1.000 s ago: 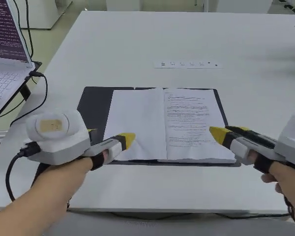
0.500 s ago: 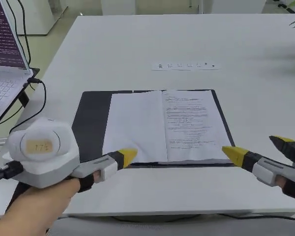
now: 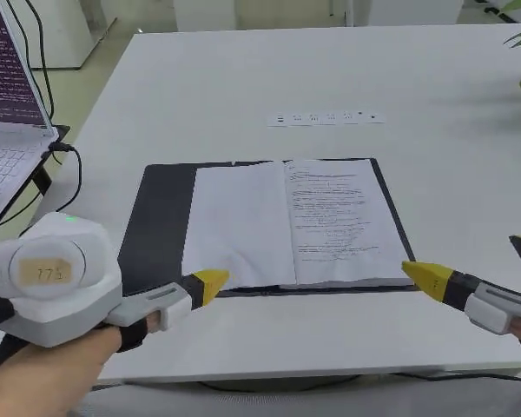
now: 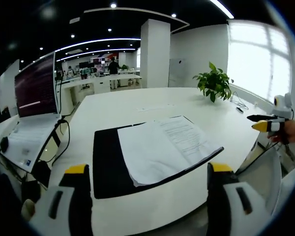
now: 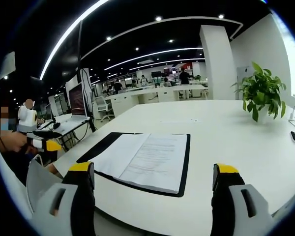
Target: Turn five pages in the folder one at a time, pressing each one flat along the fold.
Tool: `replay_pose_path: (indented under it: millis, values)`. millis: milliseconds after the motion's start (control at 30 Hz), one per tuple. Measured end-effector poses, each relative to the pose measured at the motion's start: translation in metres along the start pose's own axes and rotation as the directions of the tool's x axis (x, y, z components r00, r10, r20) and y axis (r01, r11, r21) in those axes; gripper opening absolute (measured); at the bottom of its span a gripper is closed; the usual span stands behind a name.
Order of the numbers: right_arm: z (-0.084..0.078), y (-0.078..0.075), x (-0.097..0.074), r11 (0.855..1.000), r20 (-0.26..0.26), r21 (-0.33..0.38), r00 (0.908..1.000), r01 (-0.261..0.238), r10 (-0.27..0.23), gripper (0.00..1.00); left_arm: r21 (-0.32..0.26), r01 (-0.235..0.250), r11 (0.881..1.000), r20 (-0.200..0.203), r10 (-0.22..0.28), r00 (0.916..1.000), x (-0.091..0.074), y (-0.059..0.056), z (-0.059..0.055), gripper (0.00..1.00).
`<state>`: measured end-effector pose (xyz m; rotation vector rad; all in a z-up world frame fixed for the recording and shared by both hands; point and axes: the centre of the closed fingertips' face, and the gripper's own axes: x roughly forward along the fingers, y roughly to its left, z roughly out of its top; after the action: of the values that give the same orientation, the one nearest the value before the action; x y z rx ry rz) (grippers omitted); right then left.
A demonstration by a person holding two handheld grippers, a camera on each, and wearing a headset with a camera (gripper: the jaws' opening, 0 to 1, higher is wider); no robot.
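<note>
Head view: folder (image 3: 161,217) lies open and flat on the white table (image 3: 243,69), ahead of both grippers and between them. It has a black cover, a blank sheet (image 3: 234,221) on the left and a printed page (image 3: 334,217) on the right.

Left gripper (image 4: 148,168): we see the jaws spread wide with nothing between them, and the folder just ahead of the tips. In the head view its yellow tip overlaps the folder's near-left edge; we can't tell if it touches.

Right gripper (image 5: 153,167): jaws wide too, empty. The folder is ahead and slightly to its left, apart from the tips.

Laptop (image 3: 4,95) sits off to the left gripper's left, screen lit. Socket strip (image 3: 326,117) is in the table beyond the folder. Potted plant (image 5: 263,91) is far ahead-right of the right gripper.
</note>
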<state>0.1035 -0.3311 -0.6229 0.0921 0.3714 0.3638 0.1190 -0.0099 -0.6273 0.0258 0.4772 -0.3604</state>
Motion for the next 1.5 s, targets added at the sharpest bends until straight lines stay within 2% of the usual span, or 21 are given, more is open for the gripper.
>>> replay_pose_path:
  millis: [233, 367, 533, 767, 800, 833, 1067, 1200, 1400, 1500]
  values:
    - [0.0, -0.004, 0.0, 1.0, 0.005, 0.013, 1.0, 0.003, -0.003, 1.0, -0.039, 0.011, 0.999, -0.014, -0.012, 0.9998, 0.007, -0.003, -0.001, 0.99]
    - [0.0, -0.008, 0.001, 1.0, 0.003, 0.017, 1.0, 0.0, 0.0, 0.99, -0.037, 0.031, 0.999, -0.026, -0.032, 0.9992, 0.017, -0.012, 0.0, 0.93]
    - [-0.001, -0.016, 0.001, 0.999, 0.005, 0.036, 1.0, 0.002, -0.002, 0.99, -0.035, 0.063, 0.997, -0.025, -0.064, 0.9976, 0.036, -0.024, 0.004, 0.94]
    - [-0.004, -0.025, 0.002, 0.999, -0.002, 0.045, 1.0, 0.004, -0.004, 0.98, -0.005, 0.126, 0.992, -0.052, -0.126, 0.9907, 0.07, -0.058, 0.004, 0.9]
    - [-0.004, -0.026, 0.002, 0.999, -0.003, 0.046, 1.0, 0.004, -0.004, 0.98, -0.003, 0.128, 0.992, -0.055, -0.128, 0.9902, 0.072, -0.06, 0.003, 0.89]
    - [-0.004, -0.027, 0.003, 0.999, -0.002, 0.048, 1.0, 0.005, -0.005, 0.98, 0.007, 0.145, 0.989, -0.065, -0.144, 0.9874, 0.079, -0.068, 0.002, 0.89]
    - [-0.006, -0.03, 0.007, 0.999, -0.006, 0.053, 1.0, 0.003, -0.003, 0.98, 0.023, 0.185, 0.982, -0.098, -0.182, 0.9783, 0.105, -0.092, -0.005, 0.86]
    - [-0.01, -0.031, 0.008, 0.998, -0.013, 0.059, 0.9999, -0.001, 0.002, 0.98, 0.036, 0.205, 0.978, -0.111, -0.2, 0.9734, 0.118, -0.101, -0.009, 0.84]
    - [-0.017, -0.036, 0.01, 0.998, -0.027, 0.069, 0.9996, -0.004, 0.006, 0.98, 0.055, 0.242, 0.969, -0.135, -0.233, 0.9631, 0.144, -0.124, -0.019, 0.78]
    - [-0.02, -0.038, 0.011, 0.997, -0.034, 0.073, 0.9994, -0.008, 0.011, 0.97, 0.06, 0.26, 0.964, -0.133, -0.251, 0.9588, 0.157, -0.14, -0.022, 0.75]
